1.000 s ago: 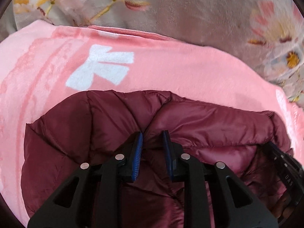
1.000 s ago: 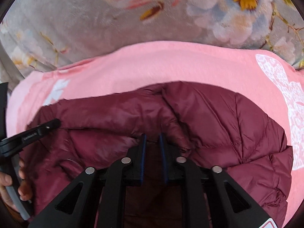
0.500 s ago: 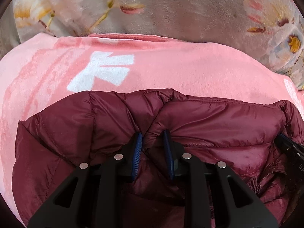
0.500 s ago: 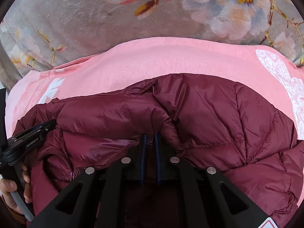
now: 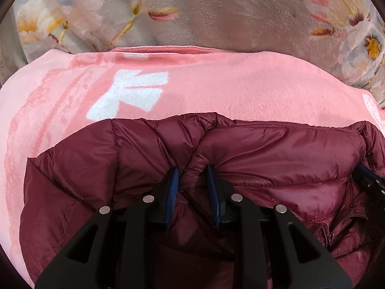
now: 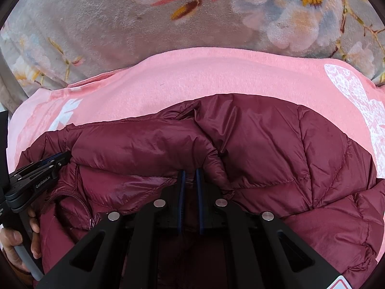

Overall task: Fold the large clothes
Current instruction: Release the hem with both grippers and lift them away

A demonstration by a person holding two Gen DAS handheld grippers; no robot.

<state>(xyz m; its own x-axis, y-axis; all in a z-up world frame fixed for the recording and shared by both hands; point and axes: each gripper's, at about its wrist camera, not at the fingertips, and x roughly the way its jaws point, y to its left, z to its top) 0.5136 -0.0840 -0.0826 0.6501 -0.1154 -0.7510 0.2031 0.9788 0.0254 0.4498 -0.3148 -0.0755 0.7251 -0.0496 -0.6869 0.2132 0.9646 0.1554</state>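
A maroon quilted puffer jacket [image 5: 276, 154] lies bunched on a pink blanket [image 5: 216, 84]; it also shows in the right wrist view [image 6: 300, 149]. My left gripper [image 5: 192, 172] is shut on a fold of the jacket near its top edge. My right gripper [image 6: 190, 173] is shut on another fold of the jacket, its blue pads nearly together. The left gripper [image 6: 43, 168] shows at the left of the right wrist view, held by a hand. The right gripper's tip [image 5: 368, 180] shows at the right edge of the left wrist view.
The pink blanket [image 6: 192, 79] has white bow prints [image 5: 130, 94] and lies on a grey floral bedspread [image 5: 228, 12], which spans the far side in both views [image 6: 120, 19]. A zipper [image 6: 91, 216] shows at the jacket's opening.
Both grippers have carried the jacket's edge farther away over the pink blanket. The right gripper's pads have closed tighter on the fabric.
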